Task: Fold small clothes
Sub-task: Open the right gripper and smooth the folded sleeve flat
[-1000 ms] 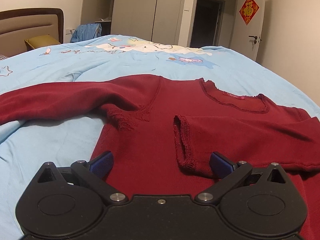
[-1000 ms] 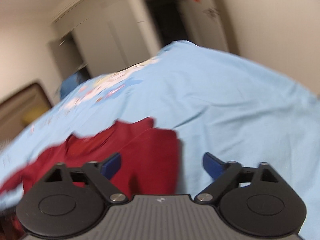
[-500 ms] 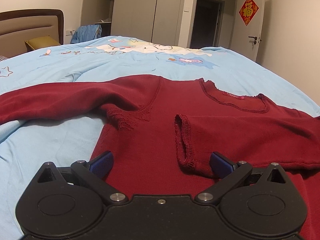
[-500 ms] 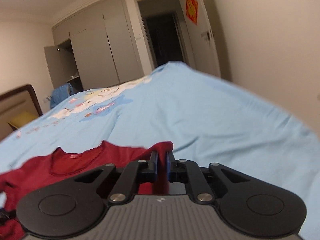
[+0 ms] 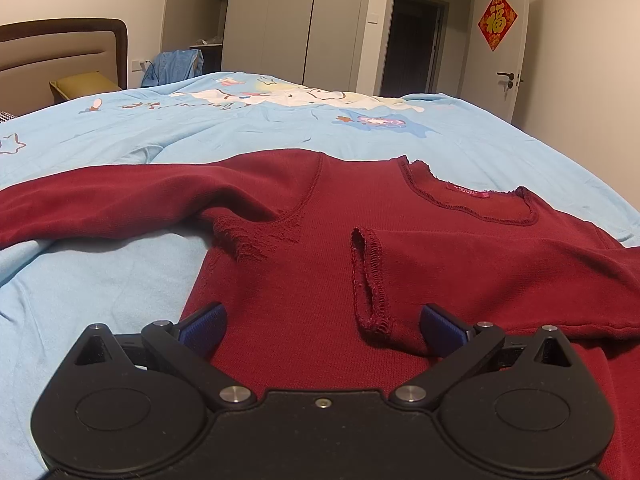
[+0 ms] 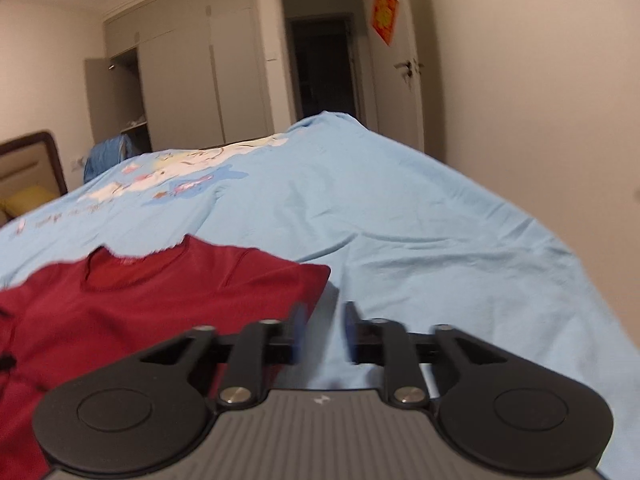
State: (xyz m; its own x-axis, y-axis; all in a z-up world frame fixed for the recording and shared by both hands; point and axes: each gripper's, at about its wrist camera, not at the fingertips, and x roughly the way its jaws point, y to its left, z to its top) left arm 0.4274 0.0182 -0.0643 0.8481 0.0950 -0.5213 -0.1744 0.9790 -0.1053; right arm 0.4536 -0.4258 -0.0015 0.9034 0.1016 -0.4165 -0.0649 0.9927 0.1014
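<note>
The dark red top [image 5: 328, 264] lies flat on the bed [image 5: 248, 128], spread out directly ahead of the left tongs [image 5: 322, 322]. These tongs stand wide apart with nothing between them, their blue pads [image 5: 202, 326] hovering low over the lower body of the garment. One sleeve [image 5: 492, 276] is folded across the chest, and its frayed cuff [image 5: 370, 280] ends just ahead of the right-hand pad, slightly inside it. The other sleeve [image 5: 112, 204] stretches away to the left of the tongs, lying on the light blue sheet. The neckline with its small pink label [image 5: 466, 191] sits farther ahead and to the right.

In the right wrist view, the right tongs [image 6: 322, 330] are parted only a little, a narrow gap showing between the blue pads [image 6: 298, 330], and they grip nothing (the picture is somewhat blurred here). The top's folded edge [image 6: 320, 280] lies just ahead and to the left of them, with the left pad near or over that edge and the right pad over bare sheet. Most of the garment spreads off to the left of these tongs; to their right there is only blue sheet.
</note>
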